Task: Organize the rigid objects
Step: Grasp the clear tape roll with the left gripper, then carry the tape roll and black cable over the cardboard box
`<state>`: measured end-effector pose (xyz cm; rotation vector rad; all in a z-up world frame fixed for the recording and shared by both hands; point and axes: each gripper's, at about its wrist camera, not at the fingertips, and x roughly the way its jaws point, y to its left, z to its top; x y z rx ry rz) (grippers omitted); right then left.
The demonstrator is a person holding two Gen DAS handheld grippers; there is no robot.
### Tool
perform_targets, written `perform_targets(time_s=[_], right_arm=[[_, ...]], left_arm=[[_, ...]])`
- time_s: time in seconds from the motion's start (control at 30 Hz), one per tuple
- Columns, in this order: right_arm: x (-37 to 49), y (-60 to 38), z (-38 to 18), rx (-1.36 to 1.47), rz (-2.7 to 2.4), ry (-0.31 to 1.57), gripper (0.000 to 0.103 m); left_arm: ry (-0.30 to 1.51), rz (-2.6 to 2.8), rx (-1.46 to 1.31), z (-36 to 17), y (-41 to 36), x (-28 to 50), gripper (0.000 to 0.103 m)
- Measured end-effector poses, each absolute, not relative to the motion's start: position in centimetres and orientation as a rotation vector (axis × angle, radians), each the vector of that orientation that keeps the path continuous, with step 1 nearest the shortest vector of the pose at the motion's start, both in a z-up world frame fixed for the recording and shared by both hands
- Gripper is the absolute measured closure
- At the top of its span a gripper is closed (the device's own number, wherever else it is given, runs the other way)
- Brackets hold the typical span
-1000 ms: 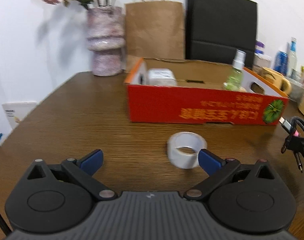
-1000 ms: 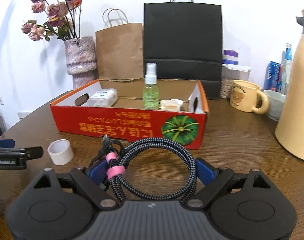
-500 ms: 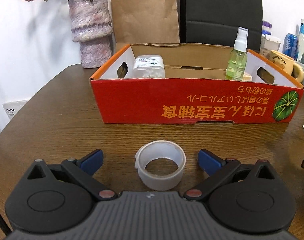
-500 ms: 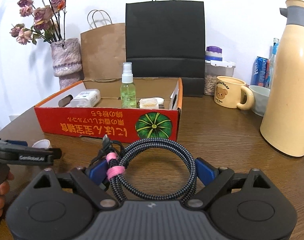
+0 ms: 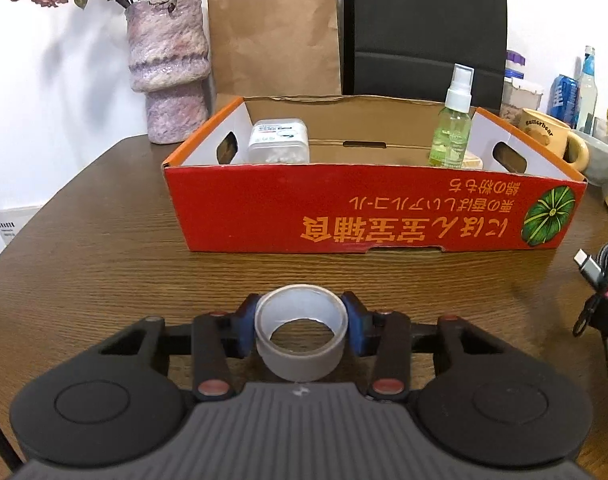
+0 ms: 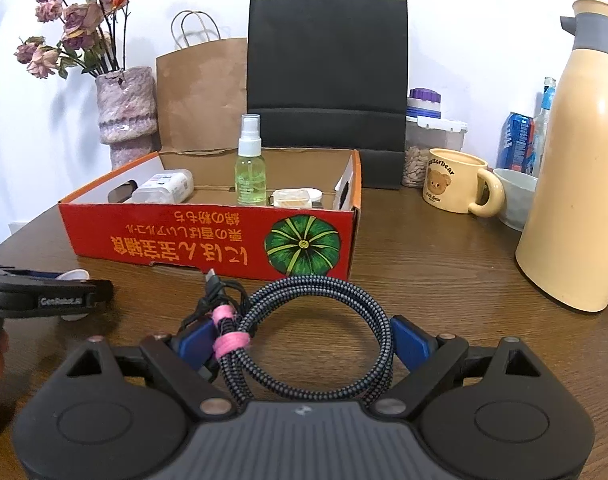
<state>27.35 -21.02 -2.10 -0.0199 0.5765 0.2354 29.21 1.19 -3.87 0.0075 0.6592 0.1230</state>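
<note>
My left gripper is shut on a roll of clear tape on the wooden table, in front of the red cardboard box. My right gripper is shut on a coiled braided cable tied with a pink band, in front of the same box. The box holds a white plastic container, a green spray bottle and a small flat case. The left gripper shows at the left edge of the right wrist view. The cable shows at the right edge of the left wrist view.
Behind the box stand a pink vase with dried roses, a brown paper bag and a black bag. To the right are a bear mug, a bowl, a tall cream thermos, cans and a jar.
My left gripper moved forward around the tape roll and closed on it. The right gripper kept hold of the cable and shifted a little to the right.
</note>
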Motion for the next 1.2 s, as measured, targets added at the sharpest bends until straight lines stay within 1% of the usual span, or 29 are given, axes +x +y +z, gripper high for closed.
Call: perform_targets(time_s=[0.3,0.7,1.2], right_arm=[[26.9,-20.9,-2.0,-0.03,0.236,0.552,0.012],[25.0,-20.8,-0.8,-0.016,0.266,0.497,0.012],[22.8,-20.3,1.9,-0.008,0.297,0.425,0.012]], left_arm=[[0.651,0.178,-0.022,-3.8,1.5,28.2,0.059],[0.56,0.117,-0.035,-1.8,0.6,24.0,0.059],[0.455,0.056,-0.102,2.7,0.9,21.1,0.059]])
